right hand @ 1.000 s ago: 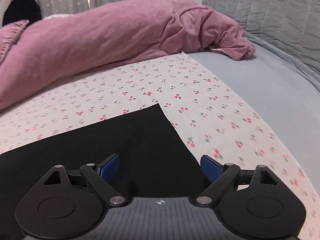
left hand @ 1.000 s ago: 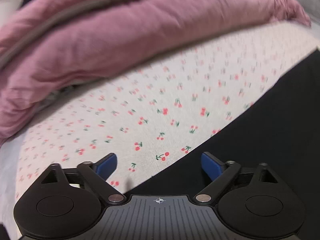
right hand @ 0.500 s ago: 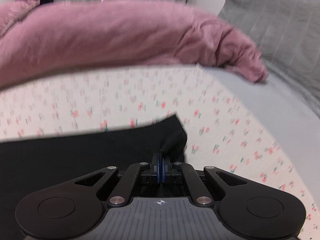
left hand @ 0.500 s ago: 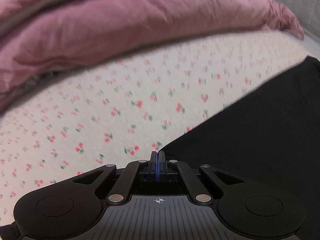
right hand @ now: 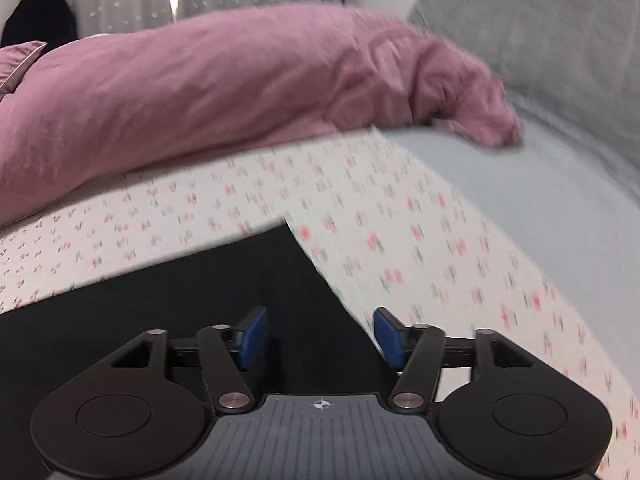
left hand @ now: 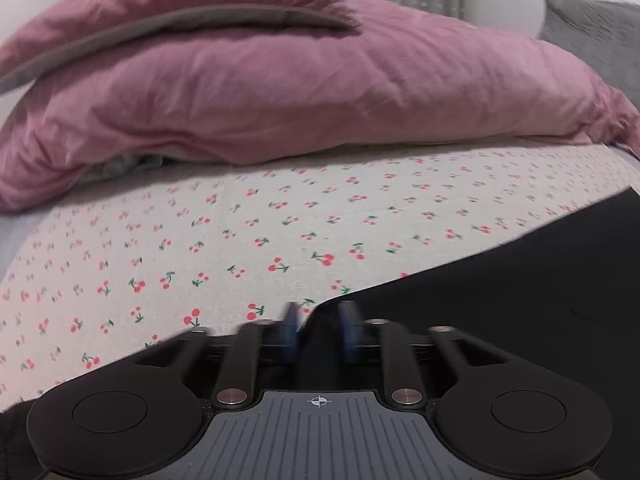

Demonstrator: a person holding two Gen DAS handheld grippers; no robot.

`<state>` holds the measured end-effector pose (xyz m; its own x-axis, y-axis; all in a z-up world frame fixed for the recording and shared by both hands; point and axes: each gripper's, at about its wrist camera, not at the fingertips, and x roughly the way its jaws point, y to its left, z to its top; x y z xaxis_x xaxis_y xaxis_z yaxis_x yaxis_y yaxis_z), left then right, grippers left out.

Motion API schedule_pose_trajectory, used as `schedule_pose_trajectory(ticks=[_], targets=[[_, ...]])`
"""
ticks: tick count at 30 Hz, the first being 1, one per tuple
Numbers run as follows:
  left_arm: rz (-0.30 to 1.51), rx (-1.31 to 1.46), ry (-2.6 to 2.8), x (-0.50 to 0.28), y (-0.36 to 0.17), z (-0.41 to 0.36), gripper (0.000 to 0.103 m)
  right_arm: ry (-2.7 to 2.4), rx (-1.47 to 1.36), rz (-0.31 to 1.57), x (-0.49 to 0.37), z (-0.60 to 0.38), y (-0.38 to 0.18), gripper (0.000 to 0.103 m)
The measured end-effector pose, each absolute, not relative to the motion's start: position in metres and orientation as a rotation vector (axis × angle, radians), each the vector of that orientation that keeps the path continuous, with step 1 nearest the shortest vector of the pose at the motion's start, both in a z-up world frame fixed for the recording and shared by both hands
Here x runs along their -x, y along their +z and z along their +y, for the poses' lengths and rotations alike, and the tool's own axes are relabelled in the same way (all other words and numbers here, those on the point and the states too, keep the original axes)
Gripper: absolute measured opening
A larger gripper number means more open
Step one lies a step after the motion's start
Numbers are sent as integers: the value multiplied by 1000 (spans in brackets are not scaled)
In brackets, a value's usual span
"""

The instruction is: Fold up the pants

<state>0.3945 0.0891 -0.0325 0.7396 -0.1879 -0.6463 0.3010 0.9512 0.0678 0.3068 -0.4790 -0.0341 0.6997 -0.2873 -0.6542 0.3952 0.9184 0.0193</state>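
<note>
No readable text, labels, brands or numbers, only a small crosshair mark on each tool body

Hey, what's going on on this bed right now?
A person with a gripper in each hand is folding black pants laid on a cherry-print sheet. Both the left gripper and right gripper are open over the pants' edge, holding nothing. A pink duvet is bunched up behind.

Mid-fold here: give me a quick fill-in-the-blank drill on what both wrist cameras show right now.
1. The pants are ____ in colour.
2. The sheet under them carries a ____ print.
3. The right gripper has its jaws ____.
4. The pink duvet lies ____ the pants.

Missing words: black; cherry; open; beyond
</note>
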Motion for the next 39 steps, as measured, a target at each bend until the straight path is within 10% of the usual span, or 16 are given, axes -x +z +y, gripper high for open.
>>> schedule_pose_trajectory(ticks=[5, 7, 9, 15, 20, 35, 39], targets=[[677, -195, -285, -379, -29, 85, 54, -400, -248, 787, -271, -496, -46, 61], [698, -198, -281, -378, -37, 85, 54, -400, -241, 791, -263, -497, -54, 50], [727, -207, -268, -380, -47, 84, 54, -410, -174, 781, -262, -492, -57, 8], [734, -200, -251, -379, -62, 89, 63, -428, -141, 800, -263, -500, -56, 0], [752, -262, -267, -383, -51, 90, 64, -486, -40, 797, -267, -486, -43, 47], [803, -265, -372, -446, -58, 95, 65, -144, -315, 820, -341, -393, -12, 75], [796, -282, -423, -439, -58, 87, 31, -122, -221, 833, -358, -354, -18, 78]])
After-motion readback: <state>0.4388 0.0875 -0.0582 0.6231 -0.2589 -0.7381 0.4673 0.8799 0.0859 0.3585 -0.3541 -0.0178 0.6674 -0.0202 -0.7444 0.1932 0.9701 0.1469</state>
